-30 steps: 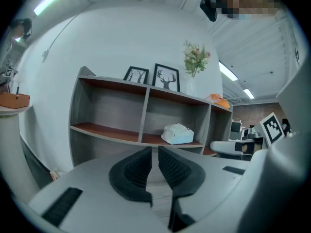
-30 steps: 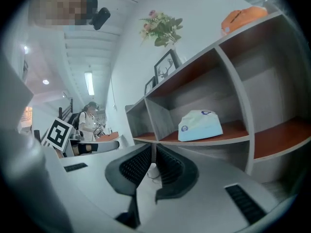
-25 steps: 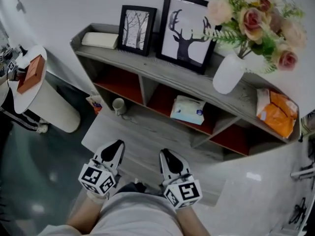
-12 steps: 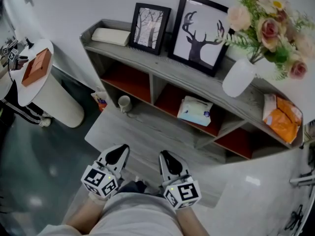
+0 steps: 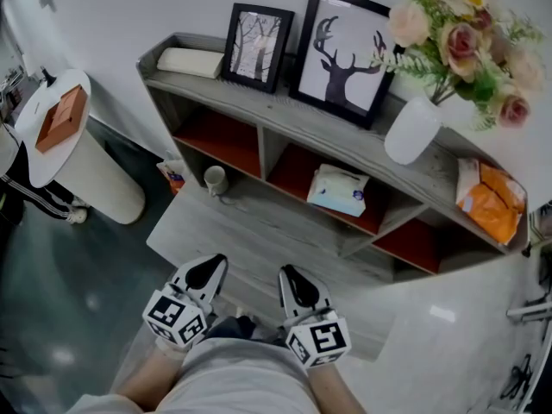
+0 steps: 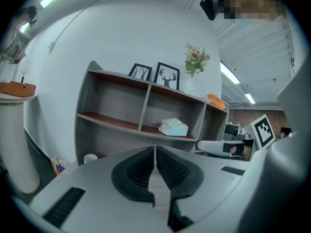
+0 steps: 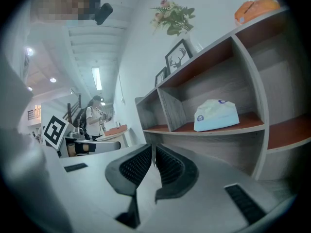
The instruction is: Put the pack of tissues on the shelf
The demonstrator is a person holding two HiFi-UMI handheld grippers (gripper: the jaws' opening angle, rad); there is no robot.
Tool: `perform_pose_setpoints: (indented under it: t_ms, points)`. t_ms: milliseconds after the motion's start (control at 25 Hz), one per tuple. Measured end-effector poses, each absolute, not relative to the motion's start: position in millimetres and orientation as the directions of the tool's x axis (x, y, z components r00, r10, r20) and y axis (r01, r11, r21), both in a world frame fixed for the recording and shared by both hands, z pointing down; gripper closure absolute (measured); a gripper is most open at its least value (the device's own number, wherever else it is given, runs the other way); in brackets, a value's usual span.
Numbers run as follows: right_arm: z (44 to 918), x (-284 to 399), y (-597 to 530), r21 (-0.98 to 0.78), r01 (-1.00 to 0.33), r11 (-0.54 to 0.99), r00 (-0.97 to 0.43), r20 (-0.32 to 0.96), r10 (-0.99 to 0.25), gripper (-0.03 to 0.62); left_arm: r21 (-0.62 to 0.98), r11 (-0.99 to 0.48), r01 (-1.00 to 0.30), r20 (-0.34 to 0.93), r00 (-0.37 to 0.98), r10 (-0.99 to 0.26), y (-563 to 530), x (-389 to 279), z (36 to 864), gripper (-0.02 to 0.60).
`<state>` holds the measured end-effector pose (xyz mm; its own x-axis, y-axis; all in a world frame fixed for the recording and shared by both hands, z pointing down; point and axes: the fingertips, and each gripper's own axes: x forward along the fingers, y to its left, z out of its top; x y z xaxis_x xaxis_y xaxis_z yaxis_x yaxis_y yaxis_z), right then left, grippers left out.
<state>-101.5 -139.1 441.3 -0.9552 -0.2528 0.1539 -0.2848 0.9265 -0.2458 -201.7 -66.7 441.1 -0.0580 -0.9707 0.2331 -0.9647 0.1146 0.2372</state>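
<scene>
The white and blue pack of tissues (image 5: 337,190) lies in the middle compartment of the grey shelf (image 5: 285,119); it also shows in the left gripper view as the pack (image 6: 173,127) and in the right gripper view as the pack (image 7: 216,115). My left gripper (image 5: 208,270) and right gripper (image 5: 291,279) are held close to my body, well short of the shelf, side by side. Both are shut with nothing between their jaws: left gripper (image 6: 154,152), right gripper (image 7: 154,154).
On top of the shelf stand two framed pictures (image 5: 342,53), a white vase with flowers (image 5: 412,130), an orange packet (image 5: 488,198) and a flat white box (image 5: 190,61). A mug (image 5: 214,179) sits by the shelf's base. A round white table (image 5: 52,128) with an orange box stands left.
The head view has shifted slightly, so the shelf sits a little differently in frame. Both grippers stay close to my body, still shut.
</scene>
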Motion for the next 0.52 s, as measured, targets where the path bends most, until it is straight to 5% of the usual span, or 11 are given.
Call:
perform_pose_setpoints:
  t_ms: [520]
  points:
    - [440.3, -91.3, -147.4, -0.240, -0.319, 0.917, -0.945, 0.156, -0.288, 0.554, 0.232, 0.106, -0.967, 0.227, -0.052, -0.973, -71.4, -198.8, 440.3, 0.554]
